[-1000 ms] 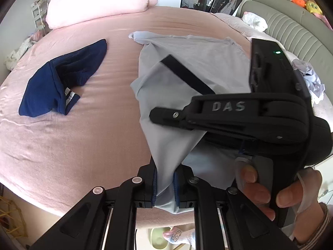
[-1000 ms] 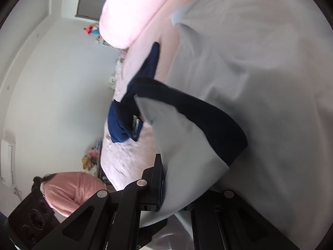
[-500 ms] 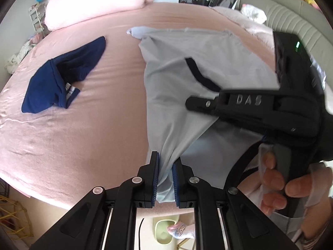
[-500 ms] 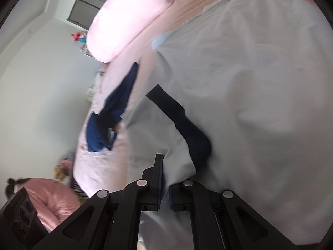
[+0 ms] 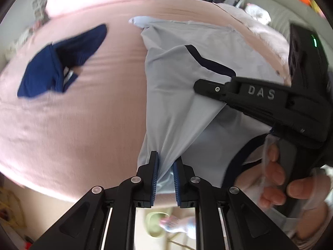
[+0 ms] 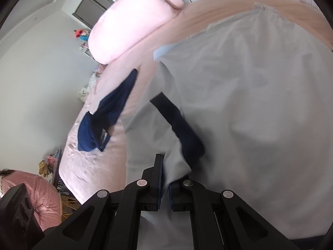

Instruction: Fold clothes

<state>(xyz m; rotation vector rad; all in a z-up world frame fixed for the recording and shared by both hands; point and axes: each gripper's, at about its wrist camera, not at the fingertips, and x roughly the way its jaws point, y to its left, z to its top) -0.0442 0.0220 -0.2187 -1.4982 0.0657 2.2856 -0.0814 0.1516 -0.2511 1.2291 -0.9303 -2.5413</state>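
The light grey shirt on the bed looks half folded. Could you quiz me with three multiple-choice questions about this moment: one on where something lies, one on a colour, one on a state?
1. Where does the dark blue garment lie relative to the light grey shirt in the left wrist view?
A. on top of it
B. to its left, apart from it
C. under it

2. What colour is the bed cover?
A. pink
B. green
C. white

3. What is the left gripper doing?
A. hanging empty
B. holding the pillow
C. pinching the shirt's fabric

Answers: 1 B, bare bed cover shows between the two garments. 2 A, the cover is pink all around the clothes. 3 C, grey fabric runs between its blue pads.
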